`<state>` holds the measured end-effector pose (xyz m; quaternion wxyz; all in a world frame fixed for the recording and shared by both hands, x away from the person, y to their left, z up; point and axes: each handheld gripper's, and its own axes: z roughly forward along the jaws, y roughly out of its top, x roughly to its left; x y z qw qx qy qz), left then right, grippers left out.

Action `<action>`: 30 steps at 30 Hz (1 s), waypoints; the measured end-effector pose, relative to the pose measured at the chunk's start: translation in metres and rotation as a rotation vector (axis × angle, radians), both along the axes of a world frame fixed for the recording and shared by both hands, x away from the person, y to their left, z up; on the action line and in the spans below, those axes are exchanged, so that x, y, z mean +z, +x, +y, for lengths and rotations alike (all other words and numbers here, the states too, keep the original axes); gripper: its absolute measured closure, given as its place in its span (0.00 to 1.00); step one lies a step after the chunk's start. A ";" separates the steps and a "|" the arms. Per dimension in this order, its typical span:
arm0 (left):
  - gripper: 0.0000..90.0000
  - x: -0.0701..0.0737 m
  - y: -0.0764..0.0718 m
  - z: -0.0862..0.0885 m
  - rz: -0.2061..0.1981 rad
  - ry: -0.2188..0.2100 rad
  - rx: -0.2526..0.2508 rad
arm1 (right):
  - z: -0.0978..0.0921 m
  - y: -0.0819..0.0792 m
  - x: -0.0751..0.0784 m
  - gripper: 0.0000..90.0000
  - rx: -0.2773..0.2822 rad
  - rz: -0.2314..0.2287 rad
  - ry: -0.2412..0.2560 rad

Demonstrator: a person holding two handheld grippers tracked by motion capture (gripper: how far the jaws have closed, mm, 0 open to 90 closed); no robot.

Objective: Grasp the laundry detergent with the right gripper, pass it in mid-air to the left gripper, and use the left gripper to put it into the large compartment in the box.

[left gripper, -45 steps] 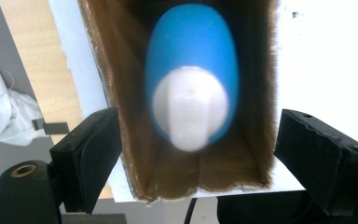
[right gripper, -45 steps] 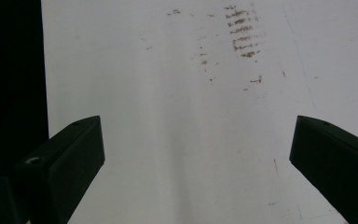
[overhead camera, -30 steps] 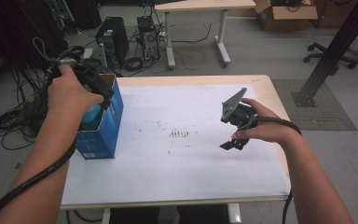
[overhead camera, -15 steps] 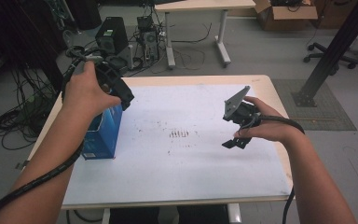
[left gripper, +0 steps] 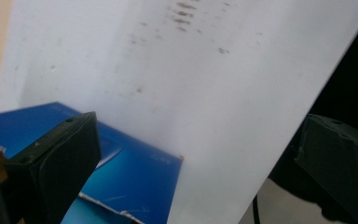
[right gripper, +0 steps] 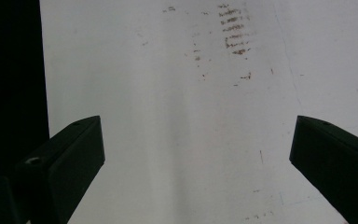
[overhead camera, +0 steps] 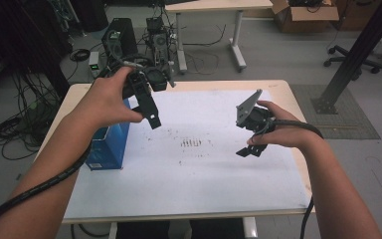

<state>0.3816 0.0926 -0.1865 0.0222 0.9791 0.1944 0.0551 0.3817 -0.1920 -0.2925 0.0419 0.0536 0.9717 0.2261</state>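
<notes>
- The left gripper is held released, jaws wide, above the blue box, nothing grasped.
- The right gripper is likewise spread, empty, over the white sheet.
- The box stands at the tabletop's left edge, apparently open-topped.
- A lowering onto the box is probably called for next.
</notes>
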 end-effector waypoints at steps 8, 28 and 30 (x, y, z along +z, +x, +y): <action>0.00 -0.026 0.001 -0.010 0.049 0.087 -0.116 | 0.006 0.000 0.006 0.03 0.009 -0.011 -0.036; 0.00 -0.043 -0.003 -0.005 0.165 0.034 -0.261 | 0.016 0.009 0.017 0.04 0.024 -0.004 -0.163; 0.00 -0.042 0.000 -0.005 0.167 0.028 -0.261 | 0.018 0.011 0.016 0.04 0.026 -0.002 -0.168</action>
